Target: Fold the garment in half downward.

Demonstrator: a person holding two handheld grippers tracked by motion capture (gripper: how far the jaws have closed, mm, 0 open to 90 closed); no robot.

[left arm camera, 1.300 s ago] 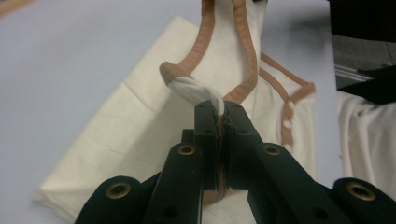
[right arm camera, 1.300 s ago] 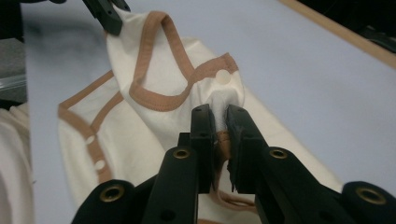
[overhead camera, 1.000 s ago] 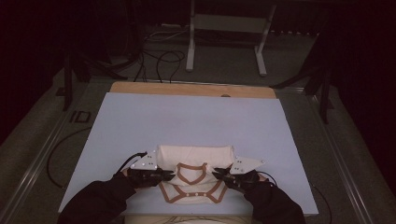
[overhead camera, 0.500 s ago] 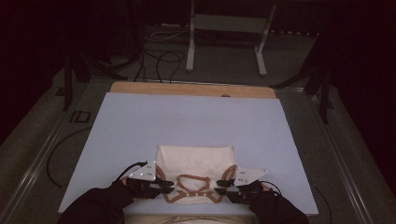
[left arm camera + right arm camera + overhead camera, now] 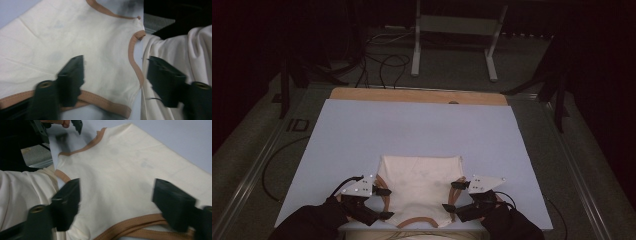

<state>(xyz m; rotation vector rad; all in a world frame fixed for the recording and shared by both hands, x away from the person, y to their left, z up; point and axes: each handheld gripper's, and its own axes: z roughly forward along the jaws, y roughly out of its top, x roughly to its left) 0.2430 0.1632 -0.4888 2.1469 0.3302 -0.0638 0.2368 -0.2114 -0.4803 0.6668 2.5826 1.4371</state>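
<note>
Two tongs at the near edge of the desk (image 5: 422, 125), one at each side of a single cream garment (image 5: 421, 187) with tan trim. Left tongs (image 5: 382, 202) spread wide after just opening, jaws apart, nothing pinched; seen in the left gripper view (image 5: 112, 80) standing over the cloth, one jaw above the tan-edged hem and the other beyond the curved armhole trim, with the garment (image 5: 75, 45) lying loose between and beneath them. Right tongs (image 5: 454, 196) likewise freshly opened, jaws far apart, gripping nothing; seen in the right gripper view (image 5: 117, 202) with the cream cloth (image 5: 120, 167) flat below and a tan band running under the far jaw. One garment counted, spread flat on the pale blue desk surface close to the near edge, midway between left and right, neckline toward the person and straight hem away. Two dark sleeves entering from the bottom of the high view, one behind each tool. One grey three-cornered plate atop each tool, two altogether. One strip of bare wood (image 5: 417, 95) along the far edge of the desk. One white metal stand (image 5: 457, 35) on the floor beyond, beside loose dark cables (image 5: 382, 62).
</note>
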